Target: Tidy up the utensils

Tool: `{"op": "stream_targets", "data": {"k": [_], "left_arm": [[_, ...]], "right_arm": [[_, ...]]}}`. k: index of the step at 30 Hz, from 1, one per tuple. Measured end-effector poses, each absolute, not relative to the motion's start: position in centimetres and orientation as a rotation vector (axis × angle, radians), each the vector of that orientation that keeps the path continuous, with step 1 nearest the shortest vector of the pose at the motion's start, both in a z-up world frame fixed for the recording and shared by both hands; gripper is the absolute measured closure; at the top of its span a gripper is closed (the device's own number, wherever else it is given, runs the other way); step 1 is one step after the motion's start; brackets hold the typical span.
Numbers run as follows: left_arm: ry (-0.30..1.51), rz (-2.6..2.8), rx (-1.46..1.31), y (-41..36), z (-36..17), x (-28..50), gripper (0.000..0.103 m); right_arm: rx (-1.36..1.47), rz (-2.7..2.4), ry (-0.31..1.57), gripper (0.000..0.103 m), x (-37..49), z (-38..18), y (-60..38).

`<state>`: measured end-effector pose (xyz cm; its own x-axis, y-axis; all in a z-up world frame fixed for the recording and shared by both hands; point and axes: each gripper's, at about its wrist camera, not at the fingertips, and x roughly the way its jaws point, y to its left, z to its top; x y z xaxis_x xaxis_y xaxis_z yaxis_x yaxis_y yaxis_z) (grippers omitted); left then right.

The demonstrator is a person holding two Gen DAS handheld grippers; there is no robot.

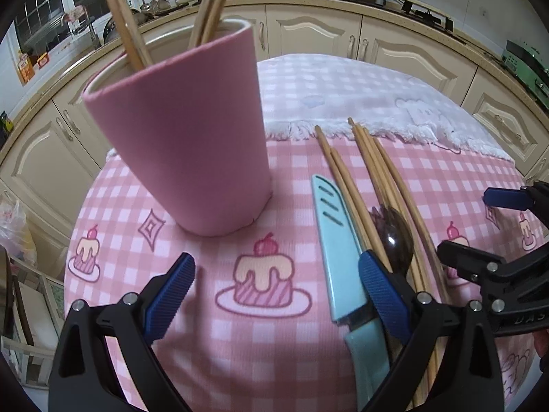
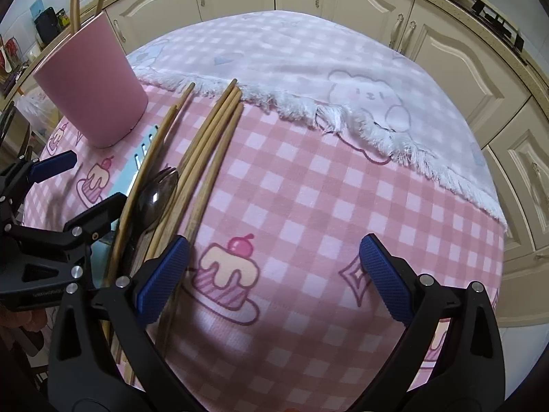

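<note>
Left gripper (image 1: 274, 295) gapes over the cloth (image 1: 206, 343), cup (image 1: 182, 137) ahead, knife (image 1: 339, 257) and chopsticks (image 1: 346, 178) rightward.

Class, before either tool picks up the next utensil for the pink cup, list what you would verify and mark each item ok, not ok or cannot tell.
1. Left tool open and empty: ok.
2. Right tool open and empty: ok.
3. Pink cup upright on the tablecloth: ok.
4. Room left in the cup beside the chopsticks already inside: cannot tell.
5. Loose chopsticks separated for a single pick: not ok; they lie bunched over the spoon.
6. Blue knife blade covered: ok.
</note>
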<state>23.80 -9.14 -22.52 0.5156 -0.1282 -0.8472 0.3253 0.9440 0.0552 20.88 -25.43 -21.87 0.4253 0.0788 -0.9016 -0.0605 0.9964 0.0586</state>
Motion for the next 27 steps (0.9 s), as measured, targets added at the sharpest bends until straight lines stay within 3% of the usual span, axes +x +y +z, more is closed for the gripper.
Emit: {"op": "stream_targets", "data": {"k": [27], "left_arm": [[1.028, -0.299, 0.170, -9.2, -22.6, 24.2, 0.010]], "right_arm": [[-0.081, 0.144, 1.124, 0.006, 19.7, -22.0, -23.6]]}}
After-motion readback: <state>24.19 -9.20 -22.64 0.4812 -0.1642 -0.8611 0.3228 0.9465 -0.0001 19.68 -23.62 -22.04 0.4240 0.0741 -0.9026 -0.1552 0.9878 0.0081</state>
